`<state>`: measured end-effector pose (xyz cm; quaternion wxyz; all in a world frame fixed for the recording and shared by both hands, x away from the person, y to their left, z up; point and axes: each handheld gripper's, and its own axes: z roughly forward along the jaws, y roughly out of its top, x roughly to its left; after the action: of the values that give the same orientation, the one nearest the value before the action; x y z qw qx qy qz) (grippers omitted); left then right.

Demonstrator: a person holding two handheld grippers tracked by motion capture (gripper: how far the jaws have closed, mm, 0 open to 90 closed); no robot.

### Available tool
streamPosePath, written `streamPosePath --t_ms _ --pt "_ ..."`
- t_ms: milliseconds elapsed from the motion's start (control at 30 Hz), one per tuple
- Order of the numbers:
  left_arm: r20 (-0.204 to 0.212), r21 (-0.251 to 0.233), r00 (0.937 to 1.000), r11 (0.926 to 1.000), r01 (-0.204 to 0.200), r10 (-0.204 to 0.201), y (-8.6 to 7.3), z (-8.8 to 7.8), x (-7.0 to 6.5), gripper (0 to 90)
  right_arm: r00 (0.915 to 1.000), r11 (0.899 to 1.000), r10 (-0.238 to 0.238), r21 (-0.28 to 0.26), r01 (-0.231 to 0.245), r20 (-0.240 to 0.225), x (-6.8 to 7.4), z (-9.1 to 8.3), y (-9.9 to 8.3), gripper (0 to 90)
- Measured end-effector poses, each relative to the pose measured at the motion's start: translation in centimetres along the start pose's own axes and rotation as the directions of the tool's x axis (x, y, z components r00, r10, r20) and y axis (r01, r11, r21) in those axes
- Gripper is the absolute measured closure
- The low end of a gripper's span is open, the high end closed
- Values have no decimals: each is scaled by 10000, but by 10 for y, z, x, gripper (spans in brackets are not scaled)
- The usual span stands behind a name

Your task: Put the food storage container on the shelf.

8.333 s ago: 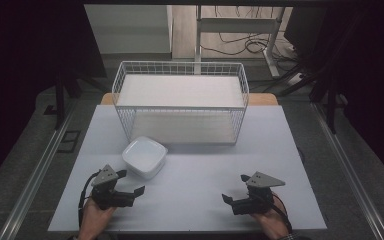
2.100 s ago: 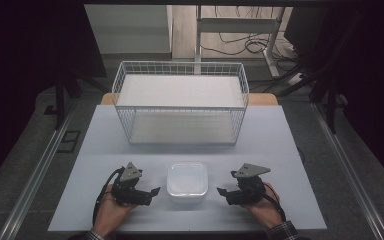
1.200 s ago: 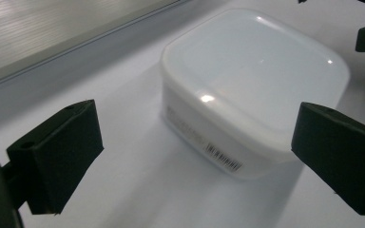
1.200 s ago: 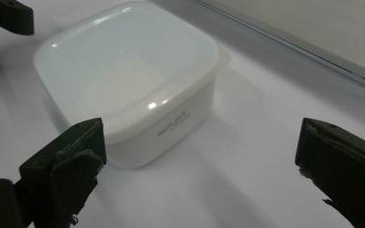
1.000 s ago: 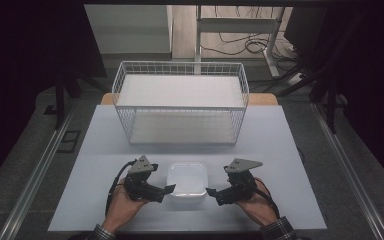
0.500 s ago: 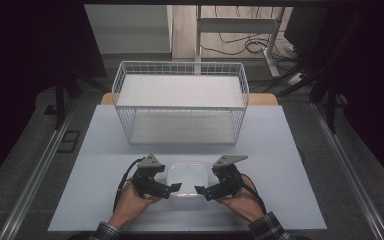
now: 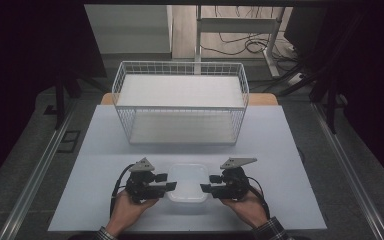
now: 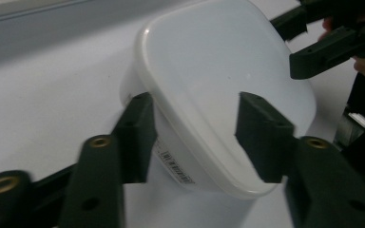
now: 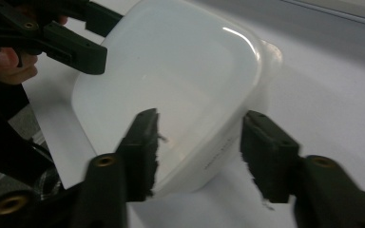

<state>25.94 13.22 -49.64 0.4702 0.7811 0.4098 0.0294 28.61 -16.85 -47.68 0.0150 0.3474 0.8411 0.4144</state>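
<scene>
Work surface: a rectangular table (image 7: 290, 145) topped with a pale, matte white sheet, seen from above, with a strip of wooden edge showing at its far side behind the sheet. Resting directly on it are two items. At the far centre stands a white wire basket (image 7: 180, 102), its long side parallel to the table's far edge, with a white panel lying across its top and its floor pale. Near the front centre sits a white, rounded-corner plastic container (image 7: 186, 182), well apart from the basket; it bears a small printed label on one side wall.
</scene>
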Motion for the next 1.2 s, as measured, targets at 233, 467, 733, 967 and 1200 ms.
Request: streamPosePath --t_ms 233,467,733,967,1200 --pt "-324 -714 9986 9967 387 -411 -1 -9 -2 775 9990 9959 62 -909 -22 443 4 -11 -2 778" --pt "-579 -997 9979 9947 244 -303 0 -9 -2 782 9977 9884 111 -1519 -8 668 5 -12 -2 788" --pt "-810 -1231 9967 9924 9 -109 14 -12 8 782 9976 9848 5 -1733 115 691 -1 -7 12 787" --pt "-1166 -1351 9932 9907 -139 -20 30 -12 23 782 9963 9838 -141 -1767 290 853 -11 4 33 783" --pt "-1431 -1499 9896 9886 -109 -108 45 -4 42 782 9951 9821 29 -1876 157 986 -29 22 51 777"
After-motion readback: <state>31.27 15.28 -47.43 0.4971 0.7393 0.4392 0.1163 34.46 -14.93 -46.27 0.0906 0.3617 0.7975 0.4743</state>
